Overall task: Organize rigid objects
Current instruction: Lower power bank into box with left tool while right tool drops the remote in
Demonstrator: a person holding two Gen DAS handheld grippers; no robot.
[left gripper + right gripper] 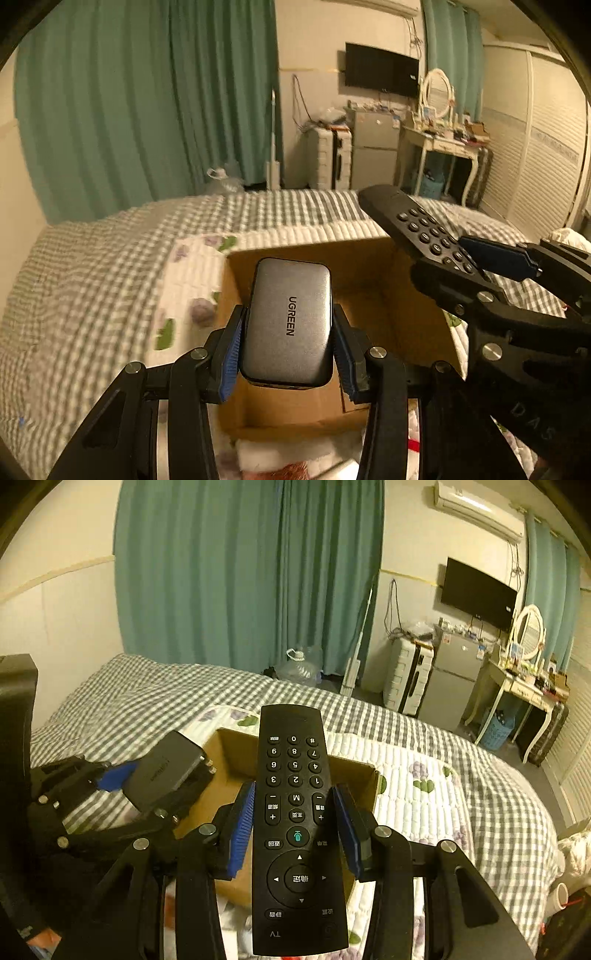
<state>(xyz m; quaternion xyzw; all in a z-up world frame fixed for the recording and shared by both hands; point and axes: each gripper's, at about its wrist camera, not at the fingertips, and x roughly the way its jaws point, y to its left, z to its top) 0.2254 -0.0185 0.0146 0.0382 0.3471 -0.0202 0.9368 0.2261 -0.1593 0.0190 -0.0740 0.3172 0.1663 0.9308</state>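
While the left hand-held gripper (288,347) clamps a grey UGREEN charger (290,321) at centre frame, the right hand-held gripper (295,830) grips a TV-marked remote (297,830) over the cardboard box (373,273).

Both wrist views look forward and downward along their jaws, close above the cardboard box (369,288) on the bed (92,258); each also catches the other gripper.

Black linkage arms, silver rivets, blue-padded fingers (231,354).

Teal curtains (243,572) fill the upper left; a wall-mounted television (478,592) and white dressing table (517,686) stand right, behind a checked bed (177,686).
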